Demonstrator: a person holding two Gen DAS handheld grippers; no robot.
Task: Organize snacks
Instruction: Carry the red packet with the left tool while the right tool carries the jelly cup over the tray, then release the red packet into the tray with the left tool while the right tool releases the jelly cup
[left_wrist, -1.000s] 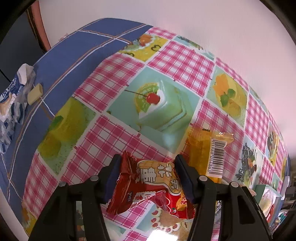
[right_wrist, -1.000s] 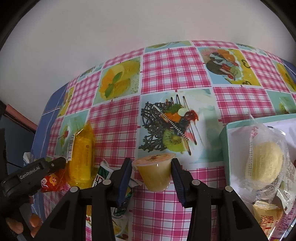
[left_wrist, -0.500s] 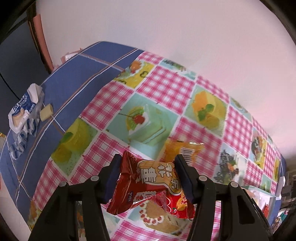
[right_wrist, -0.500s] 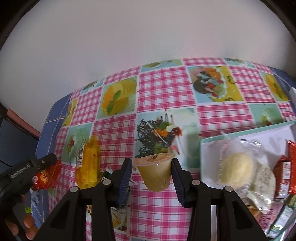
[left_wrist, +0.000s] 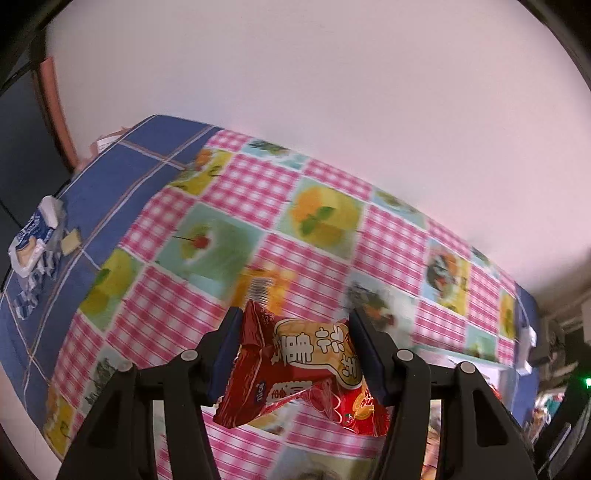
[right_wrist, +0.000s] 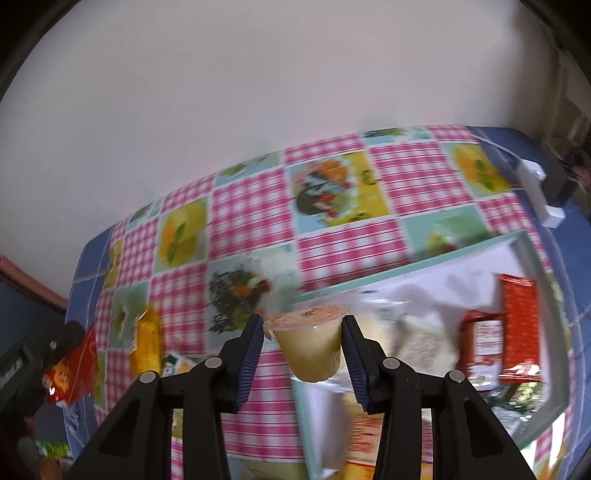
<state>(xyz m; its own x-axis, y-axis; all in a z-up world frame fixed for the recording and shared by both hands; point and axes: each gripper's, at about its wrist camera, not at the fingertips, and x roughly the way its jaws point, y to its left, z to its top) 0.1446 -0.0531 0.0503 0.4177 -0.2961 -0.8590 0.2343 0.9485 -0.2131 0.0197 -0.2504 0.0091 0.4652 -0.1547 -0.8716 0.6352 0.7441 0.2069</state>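
Observation:
My left gripper (left_wrist: 295, 343) is shut on a red snack packet (left_wrist: 303, 369) and holds it above the checked tablecloth (left_wrist: 258, 192). That packet also shows at the left edge of the right wrist view (right_wrist: 72, 369). My right gripper (right_wrist: 303, 347) is shut on a yellow jelly cup (right_wrist: 308, 347), held in the air over the near-left corner of a pale green tray (right_wrist: 406, 266). The tray holds several wrapped snacks, among them red packets (right_wrist: 517, 325). A yellow packet (right_wrist: 146, 339) lies on the cloth, also seen in the left wrist view (left_wrist: 264, 286).
A blue-and-white wrapper (left_wrist: 31, 236) and a small beige piece (left_wrist: 70, 240) lie on the blue cloth at the far left. A green-and-white packet (right_wrist: 173, 365) lies beside the yellow one. A white box (right_wrist: 535, 188) stands at the far right. A wall runs behind the table.
Both grippers have risen and swung right with their loads. The jelly cup has come over the tray's corner. The table looks farther away in the left wrist view.

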